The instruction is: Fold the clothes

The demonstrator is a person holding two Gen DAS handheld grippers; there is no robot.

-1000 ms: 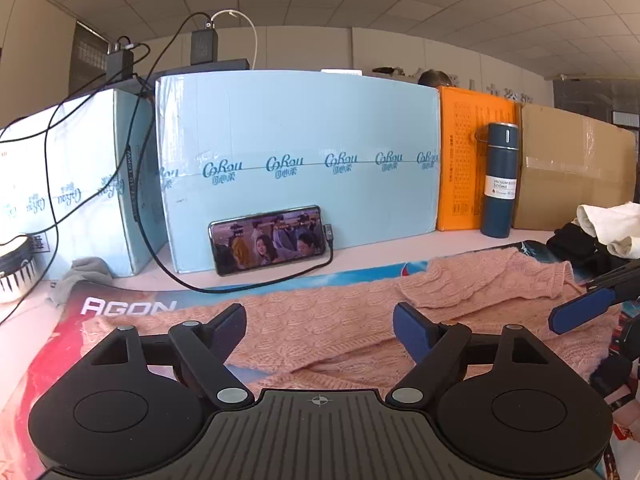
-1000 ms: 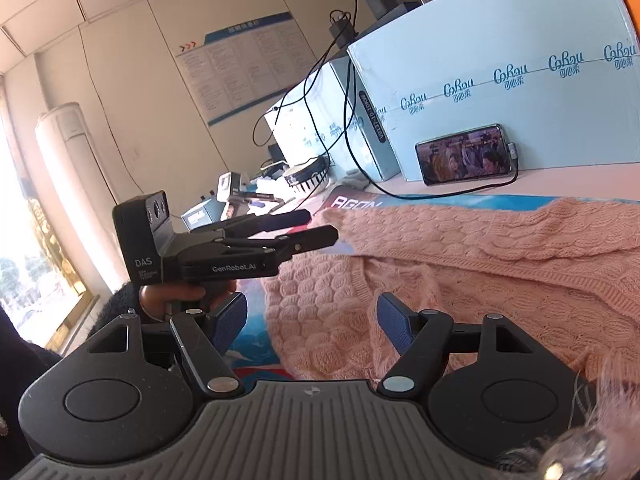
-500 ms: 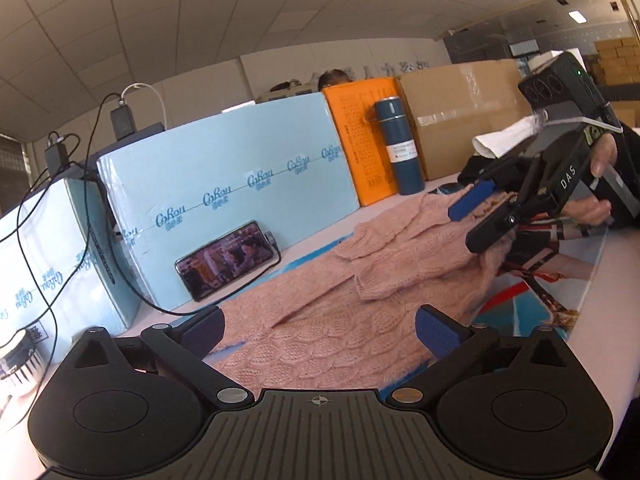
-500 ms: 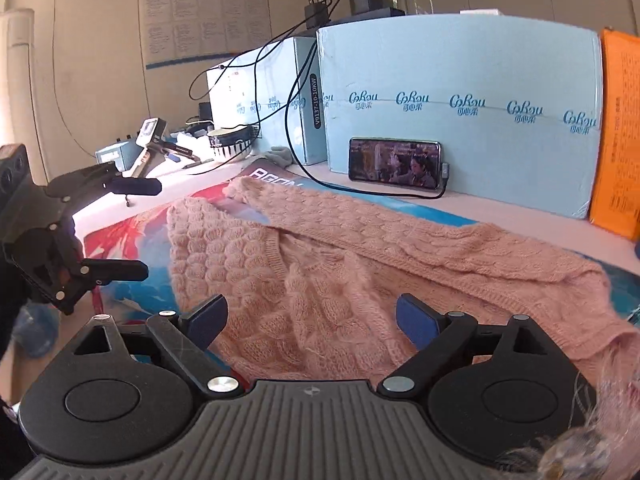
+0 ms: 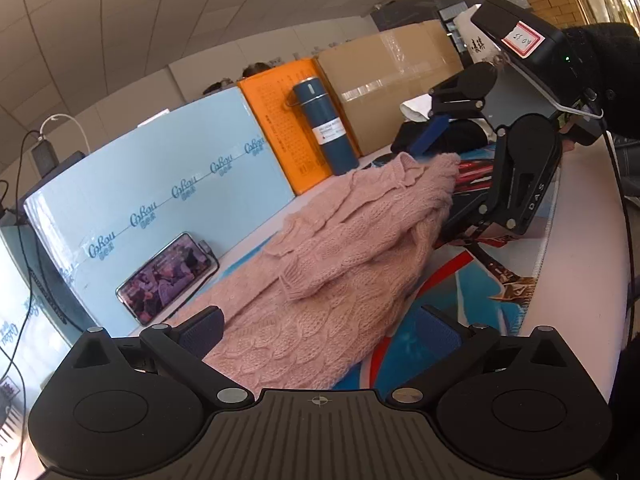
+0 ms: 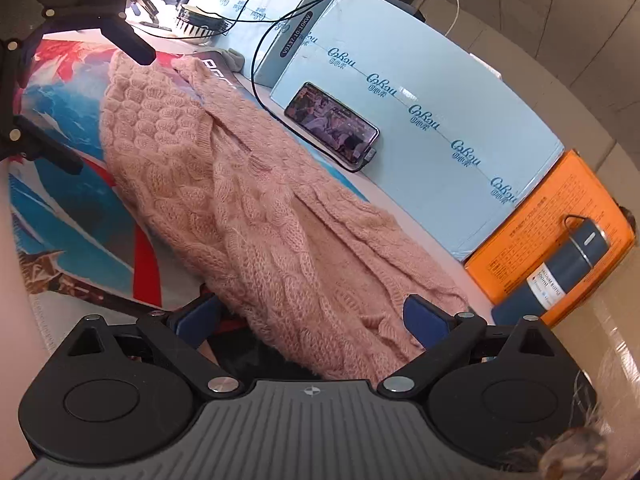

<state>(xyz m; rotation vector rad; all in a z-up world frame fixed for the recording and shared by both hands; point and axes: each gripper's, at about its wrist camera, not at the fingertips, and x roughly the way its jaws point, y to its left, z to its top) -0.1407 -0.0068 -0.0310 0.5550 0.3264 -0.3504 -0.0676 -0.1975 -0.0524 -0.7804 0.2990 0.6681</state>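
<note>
Left black two-finger gripper with blue pads (image 5: 318,330): jaws spread wide, levelled low and forward. Right black two-finger gripper with blue pads (image 6: 312,318): jaws likewise spread wide, tilted, gripped by a dark-sleeved hand (image 5: 570,146).

A: Surface? 
B: Pale table (image 5: 576,240), printed mat (image 5: 460,304) on it.
A: Directly on the table? 
B: Blue boxes (image 6: 420,92), orange box (image 6: 560,216), flask (image 5: 326,128), phone (image 6: 332,126).

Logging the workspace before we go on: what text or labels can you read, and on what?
"CoRou", repeated: pale blue box.
"DAS": right claw housing.
"V9137-10-10KM": dark strip on second blue box.
Orange box print, blue flask label, red-edged sticker: too small to read.
</note>
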